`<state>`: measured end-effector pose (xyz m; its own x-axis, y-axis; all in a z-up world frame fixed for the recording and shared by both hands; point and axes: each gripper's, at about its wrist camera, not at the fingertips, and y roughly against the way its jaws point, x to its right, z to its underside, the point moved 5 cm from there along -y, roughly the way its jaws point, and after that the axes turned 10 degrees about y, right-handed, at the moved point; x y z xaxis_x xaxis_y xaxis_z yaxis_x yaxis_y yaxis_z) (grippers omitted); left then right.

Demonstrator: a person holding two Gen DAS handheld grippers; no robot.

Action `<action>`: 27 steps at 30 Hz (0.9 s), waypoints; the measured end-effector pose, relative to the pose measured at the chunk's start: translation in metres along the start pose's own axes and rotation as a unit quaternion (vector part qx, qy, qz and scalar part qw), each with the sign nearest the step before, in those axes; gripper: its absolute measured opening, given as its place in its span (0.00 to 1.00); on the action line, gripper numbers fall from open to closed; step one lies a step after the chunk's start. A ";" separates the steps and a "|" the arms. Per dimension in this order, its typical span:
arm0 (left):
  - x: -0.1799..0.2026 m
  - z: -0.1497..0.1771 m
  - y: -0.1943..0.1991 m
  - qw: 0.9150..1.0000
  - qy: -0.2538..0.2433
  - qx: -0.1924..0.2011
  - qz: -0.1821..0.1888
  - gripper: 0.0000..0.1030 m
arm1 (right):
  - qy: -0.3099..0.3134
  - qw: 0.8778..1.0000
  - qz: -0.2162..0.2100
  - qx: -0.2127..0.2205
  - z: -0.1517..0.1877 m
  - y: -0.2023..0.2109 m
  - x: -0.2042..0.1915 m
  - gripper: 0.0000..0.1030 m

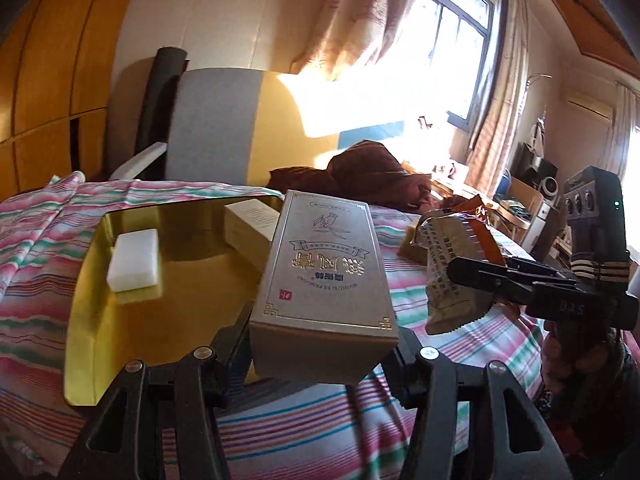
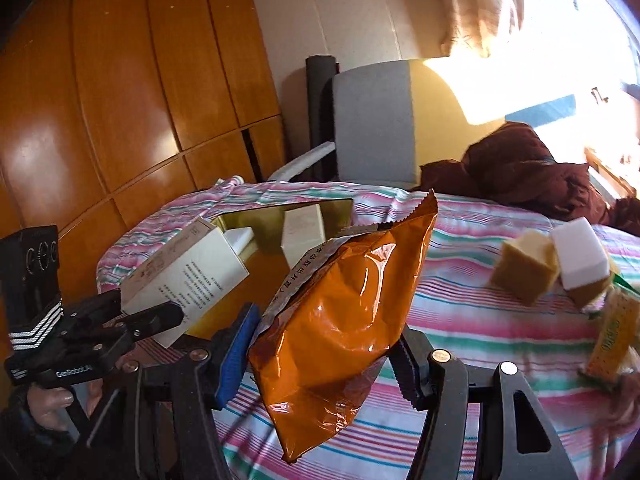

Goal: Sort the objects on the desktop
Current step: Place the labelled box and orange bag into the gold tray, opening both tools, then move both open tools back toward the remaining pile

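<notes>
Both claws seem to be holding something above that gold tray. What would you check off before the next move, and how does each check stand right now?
1. Left claw grips the silver box: ok, held at its near end.
2. Right claw grips the orange snack bag: ok, bag hangs between the fingers.
3. Gold tray has free floor: ok, only a white block and a cream box inside.
4. Silver box over the tray: not ok, only partly over its right edge.
5. Claws clear of each other: cannot tell.
</notes>
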<state>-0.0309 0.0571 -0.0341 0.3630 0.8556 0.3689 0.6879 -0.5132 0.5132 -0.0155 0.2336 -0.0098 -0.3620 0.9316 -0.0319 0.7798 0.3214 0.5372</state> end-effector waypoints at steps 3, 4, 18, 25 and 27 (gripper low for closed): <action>-0.023 -0.004 0.002 1.000 0.021 0.005 -0.017 0.55 | 0.017 1.000 -0.012 -0.003 -0.013 -0.019 -0.016 0.61; -0.030 -0.005 0.002 0.999 0.026 0.006 -0.022 0.55 | 0.020 1.000 -0.015 -0.008 -0.016 -0.026 -0.020 0.61; -0.105 -0.001 0.002 0.990 0.077 0.001 -0.116 0.54 | 0.063 0.994 -0.014 -0.084 -0.006 -0.099 -0.042 0.63; -0.117 0.002 0.007 0.988 0.093 0.007 -0.126 0.54 | 0.043 0.996 0.002 -0.074 -0.007 -0.095 -0.028 0.63; -0.118 0.000 0.013 0.987 0.097 0.018 -0.124 0.54 | 0.032 0.997 0.004 -0.064 -0.007 -0.087 -0.023 0.63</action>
<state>-0.0650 -0.0502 -0.0706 0.0555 0.9237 0.3790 0.7638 -0.2838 0.5797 -0.0790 0.1828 -0.0498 -0.3910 0.9201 0.0252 0.7126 0.2853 0.6410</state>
